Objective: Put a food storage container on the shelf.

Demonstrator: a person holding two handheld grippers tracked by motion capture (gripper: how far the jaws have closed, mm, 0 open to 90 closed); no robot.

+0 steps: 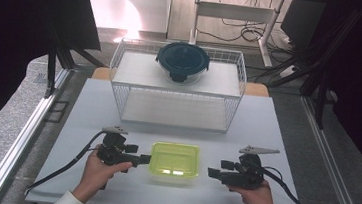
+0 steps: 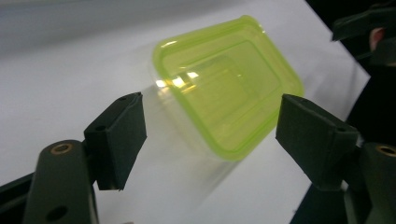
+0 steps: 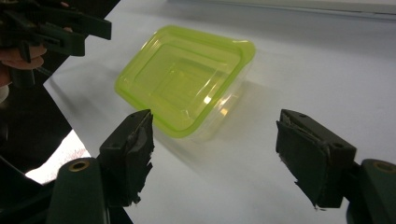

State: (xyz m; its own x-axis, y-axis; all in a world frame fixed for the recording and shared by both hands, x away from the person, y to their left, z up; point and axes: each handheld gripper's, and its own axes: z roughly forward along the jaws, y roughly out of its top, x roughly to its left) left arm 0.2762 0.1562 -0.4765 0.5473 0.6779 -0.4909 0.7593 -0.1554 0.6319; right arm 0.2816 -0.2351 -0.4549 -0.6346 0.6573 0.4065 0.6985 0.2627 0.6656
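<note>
Left claw (image 1: 144, 160) sits at the left end of the green box (image 1: 175, 159), its jaws apart with nothing between them; from the high view its tip is just beside the box rim, and whether it touches I cannot tell. In the left claw view the box (image 2: 229, 84) lies ahead of the spread pads, not between them. Right claw (image 1: 214, 172) points at the box from the right, near it but apart, jaws spread and empty; in its own view the box (image 3: 184, 77) lies ahead and to the left. The box stands on the bench (image 1: 267, 125), near its front edge, between the two claws. Behind it a wire basket (image 1: 119, 93) holds a dark round bowl (image 1: 183, 61).
</note>
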